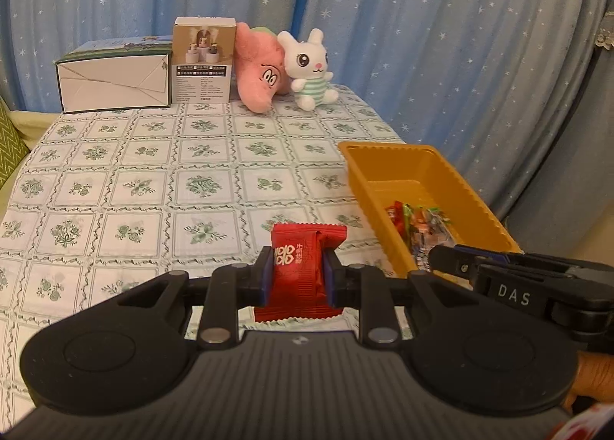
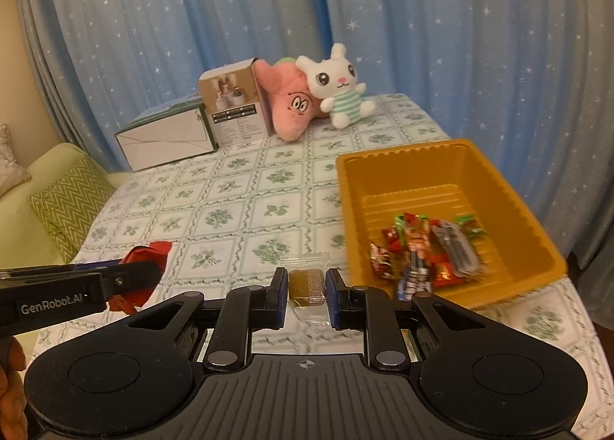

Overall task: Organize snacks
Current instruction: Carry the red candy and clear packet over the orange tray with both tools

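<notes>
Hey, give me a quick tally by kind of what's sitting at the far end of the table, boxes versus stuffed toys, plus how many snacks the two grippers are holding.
Boxes: 2, the white box and the tan box
Stuffed toys: 2, the pink plush and the white bunny
Held snacks: 2, the red packet and the clear-wrapped brown snack
Total: 6

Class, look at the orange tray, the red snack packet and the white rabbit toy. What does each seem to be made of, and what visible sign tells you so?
Orange tray: probably thin moulded plastic; ribbed floor, fluted rim, slight sheen.
Red snack packet: likely plastic or foil film, matte; crimped zigzag ends, creases where the left gripper pinches it.
White rabbit toy: plush fabric, seemingly stuffed; fuzzy surface, soft rounded limbs.
</notes>
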